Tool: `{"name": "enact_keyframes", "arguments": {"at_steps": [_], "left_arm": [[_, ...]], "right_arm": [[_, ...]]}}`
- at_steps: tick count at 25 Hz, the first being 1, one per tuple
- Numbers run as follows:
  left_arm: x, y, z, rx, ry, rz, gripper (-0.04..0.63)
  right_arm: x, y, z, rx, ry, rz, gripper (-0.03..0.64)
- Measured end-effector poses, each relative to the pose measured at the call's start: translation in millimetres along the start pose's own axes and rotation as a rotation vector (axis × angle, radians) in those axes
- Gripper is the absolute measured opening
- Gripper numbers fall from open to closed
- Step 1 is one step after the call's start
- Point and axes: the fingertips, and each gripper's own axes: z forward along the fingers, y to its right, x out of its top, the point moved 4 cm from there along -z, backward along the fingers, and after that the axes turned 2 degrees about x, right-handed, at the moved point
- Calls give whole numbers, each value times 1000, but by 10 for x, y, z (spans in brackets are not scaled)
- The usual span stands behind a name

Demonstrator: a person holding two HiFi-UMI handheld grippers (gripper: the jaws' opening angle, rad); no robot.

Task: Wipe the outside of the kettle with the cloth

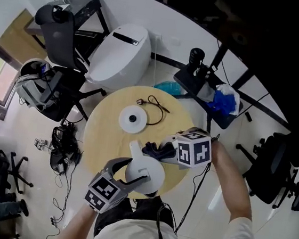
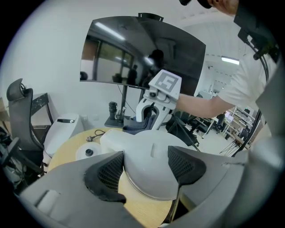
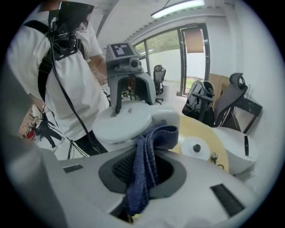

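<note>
At the 6 o'clock edge of the round table (image 1: 105, 132), nearest the person, the white kettle (image 1: 145, 176) is set off its round base (image 1: 133, 118), which is left near the table's middle with its cable (image 1: 156, 105) coiled toward 12 o'clock. This placement is judged to free the kettle's whole outer wall for wiping and to bring it within easy reach of both hands. The left gripper (image 2: 147, 167) is brought in from 7 o'clock, with its jaws spread wide and set astride the kettle's domed top. The ribbed pads (image 2: 107, 171) are seen lying against the body on either side, so the kettle is judged to be clamped and steadied against the push of the wiping. The spout is turned away toward 11 o'clock. The right gripper (image 3: 144, 173) is held at 3 o'clock of the kettle, just beside it, its jaws closed down on the dark blue cloth (image 3: 153, 133). The cloth is pinched in a bunched fold between the pads. Its free end is draped forward and is seen touching the kettle's upper rim near the spout, which is judged to put the wiping of the outside just at its start. Nothing else is held by either gripper.
</note>
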Motion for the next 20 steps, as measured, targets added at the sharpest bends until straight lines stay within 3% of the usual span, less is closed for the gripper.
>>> {"name": "enact_keyframes", "arguments": {"at_steps": [6, 9, 12, 15, 18, 20], "left_arm": [[-34, -26, -6, 25, 3, 19, 313], [35, 16, -155, -5, 68, 22, 347], [145, -5, -499, -66, 222, -17, 328], [139, -152, -856, -64, 335, -8, 196], [83, -326, -1096, -124, 402, -9, 3], [-16, -469, -1227, -179, 425, -43, 3]], "right_arm": [[274, -72, -389, -92, 42, 19, 66], [316, -154, -661, -228, 177, 126, 66], [324, -322, -1064, -475, 412, 260, 66], [338, -686, -1386, -778, 657, 460, 66], [358, -1148, -1429, -1071, 848, 716, 66], [415, -1474, -1219, -1243, 914, 876, 66]]}}
